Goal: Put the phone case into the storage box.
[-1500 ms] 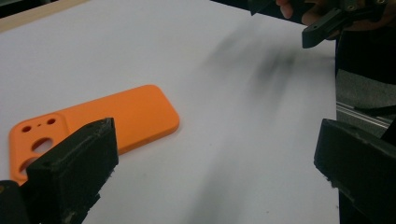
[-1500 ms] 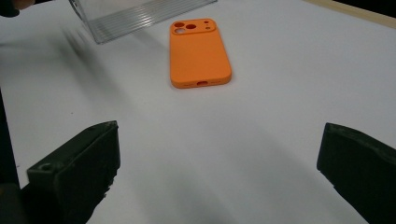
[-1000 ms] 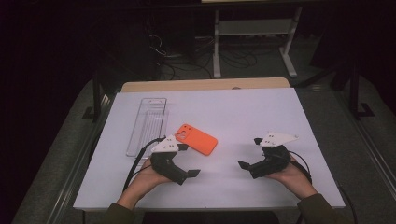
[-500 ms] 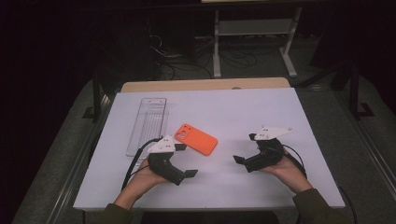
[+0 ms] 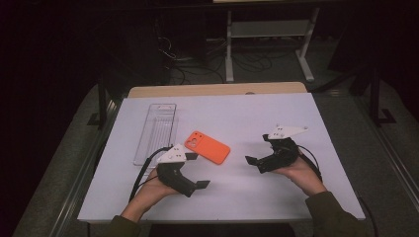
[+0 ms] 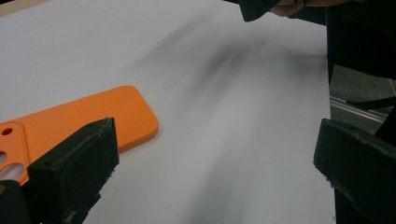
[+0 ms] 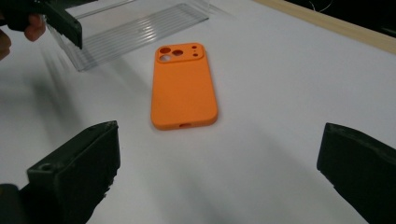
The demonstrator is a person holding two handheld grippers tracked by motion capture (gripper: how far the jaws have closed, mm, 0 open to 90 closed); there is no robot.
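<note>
Orange phone case (image 5: 207, 146) lay flat, camera cutouts up, between both tools | left gripper (image 5: 193, 171) released, empty, beside it | right gripper (image 5: 256, 157) released, aimed at it, likely for pickup | clear tray (image 5: 156, 132) nearby

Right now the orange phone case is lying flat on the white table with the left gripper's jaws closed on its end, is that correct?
Not quite. The orange phone case does lie flat on the white table, but the left gripper is open and holds nothing: the left gripper view shows its jaws spread wide, with the case off to one side.
</note>
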